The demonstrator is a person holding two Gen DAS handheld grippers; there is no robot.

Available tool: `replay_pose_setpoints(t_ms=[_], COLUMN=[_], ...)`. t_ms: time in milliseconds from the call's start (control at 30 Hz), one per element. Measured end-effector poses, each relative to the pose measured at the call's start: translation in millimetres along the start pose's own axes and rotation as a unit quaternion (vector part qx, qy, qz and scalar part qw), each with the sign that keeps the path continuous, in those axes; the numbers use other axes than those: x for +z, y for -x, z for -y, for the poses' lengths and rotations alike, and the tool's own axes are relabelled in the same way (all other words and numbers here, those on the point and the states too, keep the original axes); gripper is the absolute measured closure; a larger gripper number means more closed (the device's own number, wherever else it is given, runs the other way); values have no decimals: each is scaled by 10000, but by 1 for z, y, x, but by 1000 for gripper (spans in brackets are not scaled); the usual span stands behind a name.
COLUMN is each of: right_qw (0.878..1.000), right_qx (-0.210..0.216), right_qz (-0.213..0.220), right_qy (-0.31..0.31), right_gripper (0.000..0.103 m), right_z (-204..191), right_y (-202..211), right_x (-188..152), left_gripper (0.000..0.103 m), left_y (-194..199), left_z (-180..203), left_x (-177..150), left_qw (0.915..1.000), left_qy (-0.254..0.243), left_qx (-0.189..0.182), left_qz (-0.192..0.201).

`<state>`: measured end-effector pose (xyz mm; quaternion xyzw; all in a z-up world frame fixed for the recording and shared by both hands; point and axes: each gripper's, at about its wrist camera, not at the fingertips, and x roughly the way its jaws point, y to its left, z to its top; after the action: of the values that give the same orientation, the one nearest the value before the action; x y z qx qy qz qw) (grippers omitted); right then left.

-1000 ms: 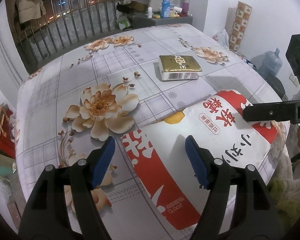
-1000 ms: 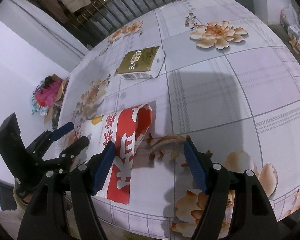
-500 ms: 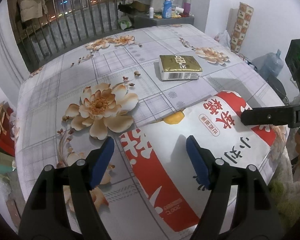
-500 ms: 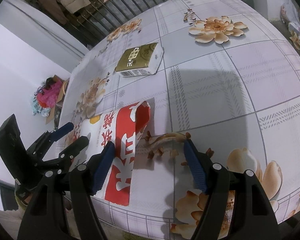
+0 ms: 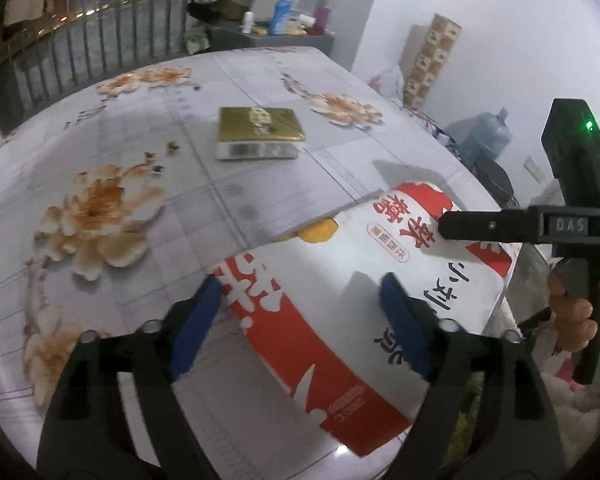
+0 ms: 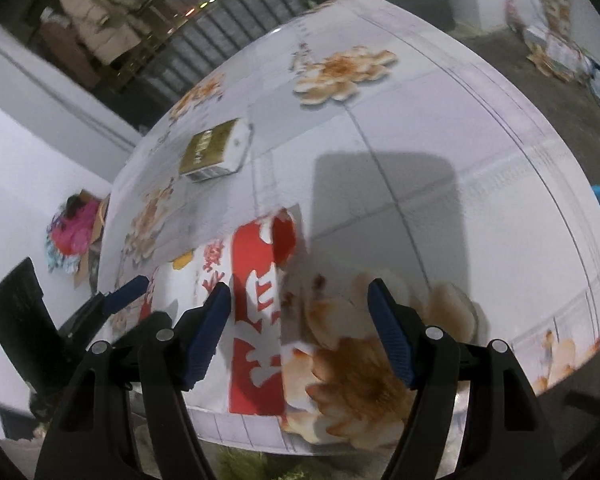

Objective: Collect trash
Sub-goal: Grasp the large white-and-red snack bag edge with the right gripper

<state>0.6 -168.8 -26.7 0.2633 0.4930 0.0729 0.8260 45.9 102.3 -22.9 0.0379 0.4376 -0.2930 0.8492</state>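
Nearest in the left wrist view: left gripper [image 5: 302,312], black arms with blue pads, jaws spread wide and just widened further, nothing pinched. Between and under the pads, flat on the table [image 5: 148,240]: a large red-and-white bag [image 5: 340,300] printed with bold characters and a small yellow spot, lying at the near right corner of the table and reaching to its edge. Left pad level with the bag's left edge, right pad above its white middle; contact with either pad cannot be told.

Just beyond, at the right edge of the same view: right gripper [image 5: 448,226], one black finger reaching sideways over the bag's far red corner, held by a hand [image 5: 572,312] wrapped around its black handle, a green light on top.

Nearest in the right wrist view: right gripper [image 6: 300,324], jaws wide apart, gripping nothing, above the bag's [image 6: 256,320] red strip and a printed tan flower. Left of it, the left gripper's blue tip [image 6: 126,292] over the bag's other side.

Farther out, mid-table and well apart from the bag: a gold-topped packet [image 5: 258,132] with white sides and a barcode, lying flat.

Tablecloth pale grey, gridded, with large orange-cream flowers.

Farthest: metal railing [image 5: 100,56], a cluttered shelf with bottles [image 5: 280,16], white walls, a blue water jug [image 5: 486,138] on the floor.
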Motion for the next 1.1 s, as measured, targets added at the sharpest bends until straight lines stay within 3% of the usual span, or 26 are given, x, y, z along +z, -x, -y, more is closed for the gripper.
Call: replay_pose_setpoints(t_ms=[133,367,633,900,1033,1100], right_qw=[9999,9994,9986,9986,9984,9984], right_qx=[-7,-36,-2,188,268,297], right_qz=[138,201,266,391,400,396], right_qy=[42,263,462,298,282,277], right_gripper=[24,15,6,6,6,6], right_z=[-1,-7,-12,-6,-5,-4], right_y=[-1,-5,-8,-5,-4,-3], right_x=[-8,-10,-13,-15,-15,-15], left_gripper=[11,9,9,9,9,9], left_y=[-9,-10,-4,-4,-3,5], left_z=[-14,-14,-25,-15,-22,-29], left_x=[-5,-6,-8,-11,-5,-3], left_qw=[9971,9982,9936,9972,9955,9941], left_qy=[593,488,868,506,742,962], left_qx=[-475,-353,-714,-548,-568,-503], left_qz=[-42,27,74,21,-155,5])
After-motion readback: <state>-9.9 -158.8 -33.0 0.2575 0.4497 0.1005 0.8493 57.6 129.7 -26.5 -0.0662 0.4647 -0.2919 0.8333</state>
